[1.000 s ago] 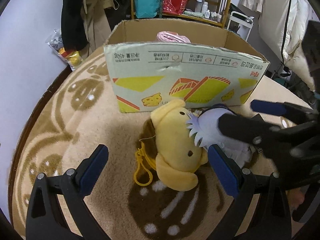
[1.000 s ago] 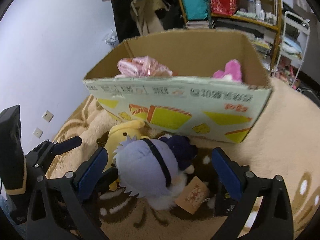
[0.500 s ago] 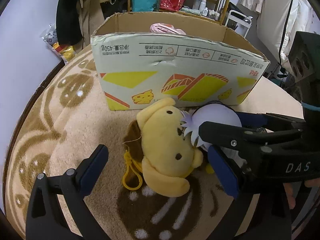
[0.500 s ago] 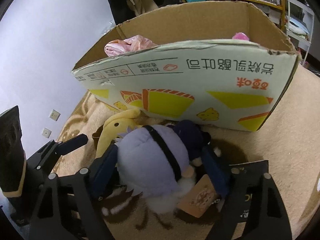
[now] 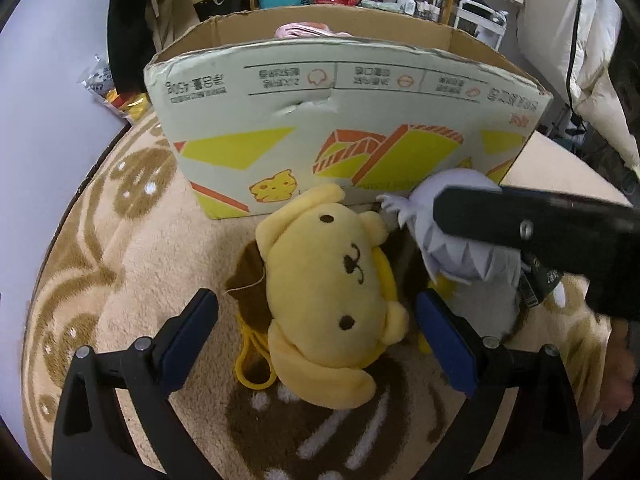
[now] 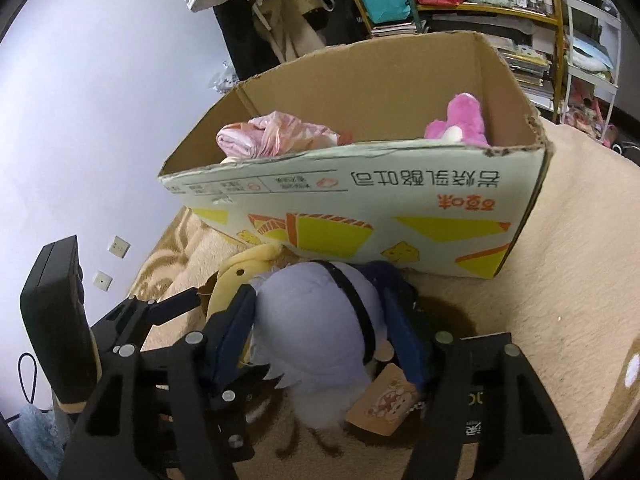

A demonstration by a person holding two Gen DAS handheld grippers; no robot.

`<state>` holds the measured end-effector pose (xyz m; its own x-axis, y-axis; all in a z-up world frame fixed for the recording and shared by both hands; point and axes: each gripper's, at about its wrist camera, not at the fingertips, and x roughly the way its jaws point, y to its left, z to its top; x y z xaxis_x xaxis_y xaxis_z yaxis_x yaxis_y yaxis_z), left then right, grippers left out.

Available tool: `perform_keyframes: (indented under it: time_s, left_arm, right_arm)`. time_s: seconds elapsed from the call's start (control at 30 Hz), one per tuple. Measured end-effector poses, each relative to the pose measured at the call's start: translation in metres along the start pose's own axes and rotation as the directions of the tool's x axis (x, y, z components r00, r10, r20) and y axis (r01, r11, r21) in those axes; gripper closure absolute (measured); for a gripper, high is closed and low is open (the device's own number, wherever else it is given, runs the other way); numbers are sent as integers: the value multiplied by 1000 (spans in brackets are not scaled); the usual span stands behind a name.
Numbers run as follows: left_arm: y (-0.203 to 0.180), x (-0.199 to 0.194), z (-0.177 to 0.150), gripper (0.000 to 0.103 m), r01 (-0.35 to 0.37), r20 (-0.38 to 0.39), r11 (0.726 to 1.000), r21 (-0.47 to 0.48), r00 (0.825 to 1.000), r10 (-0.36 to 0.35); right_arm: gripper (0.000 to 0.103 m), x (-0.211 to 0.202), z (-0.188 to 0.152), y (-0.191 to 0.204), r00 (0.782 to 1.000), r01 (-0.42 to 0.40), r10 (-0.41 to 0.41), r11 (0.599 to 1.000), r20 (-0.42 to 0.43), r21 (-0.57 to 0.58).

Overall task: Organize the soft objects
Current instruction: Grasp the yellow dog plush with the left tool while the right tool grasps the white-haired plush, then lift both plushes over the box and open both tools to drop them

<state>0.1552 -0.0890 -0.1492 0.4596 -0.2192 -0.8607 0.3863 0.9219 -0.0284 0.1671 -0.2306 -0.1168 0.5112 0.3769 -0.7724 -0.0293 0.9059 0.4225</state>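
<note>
A yellow dog plush (image 5: 332,280) lies face up on the rug in front of the cardboard box (image 5: 320,120). My left gripper (image 5: 318,340) straddles it, jaws closing, pads still clear of it. Beside it lies a lavender-haired plush doll (image 6: 316,320) with a paper tag (image 6: 384,404). My right gripper (image 6: 320,336) is closing on the doll's head, both blue pads against its sides. In the left wrist view a black finger (image 5: 520,232) of the right gripper crosses the doll (image 5: 460,240).
The open box (image 6: 400,208) holds a pink plush (image 6: 460,120) and a pink bag (image 6: 272,138). A shelf (image 6: 480,0) and hanging clothes (image 5: 160,8) stand behind it. The beige-and-brown rug (image 5: 120,240) ends at a wall on the left. A hand (image 5: 616,380) shows at the right edge.
The right gripper's jaws have come in from wide apart to the sides of the doll's head. The left jaws have narrowed a little around the yellow plush, which has turned slightly.
</note>
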Motion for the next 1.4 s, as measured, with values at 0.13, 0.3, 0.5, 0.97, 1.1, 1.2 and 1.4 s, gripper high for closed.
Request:
perform_keyframes:
  time_s: [0.13, 0.3, 0.5, 0.97, 1.1, 1.2, 1.4]
  left_arm:
    - [8, 7, 0, 22, 46, -31, 998, -46, 998, -47]
    - [12, 8, -2, 26, 54, -47, 995, -84, 997, -59]
    - [22, -3, -10, 35, 58, -38, 989, -133, 997, -63]
    - [36, -38, -22, 40, -34, 22, 987, -158, 999, 38]
    - [34, -53, -20, 40, -29, 49, 990, -137, 998, 37]
    - [32, -66, -26, 40, -54, 74, 991, -126, 995, 64]
    - [28, -94, -34, 40, -74, 127, 992, -107, 988, 87]
  right_arm:
    - [38, 5, -3, 6, 999, 17, -18, 999, -30, -35]
    - [42, 5, -4, 10, 999, 35, -37, 997, -31, -65]
    - [43, 0, -6, 12, 997, 70, -72, 995, -26, -75]
    - [43, -37, -11, 11, 991, 107, -102, 993, 90, -50]
    - [43, -48, -16, 20, 984, 140, -131, 988, 120, -70]
    - [43, -54, -18, 25, 979, 163, -150, 983, 136, -89]
    - [43, -65, -22, 31, 966, 217, -201, 972, 164, -87]
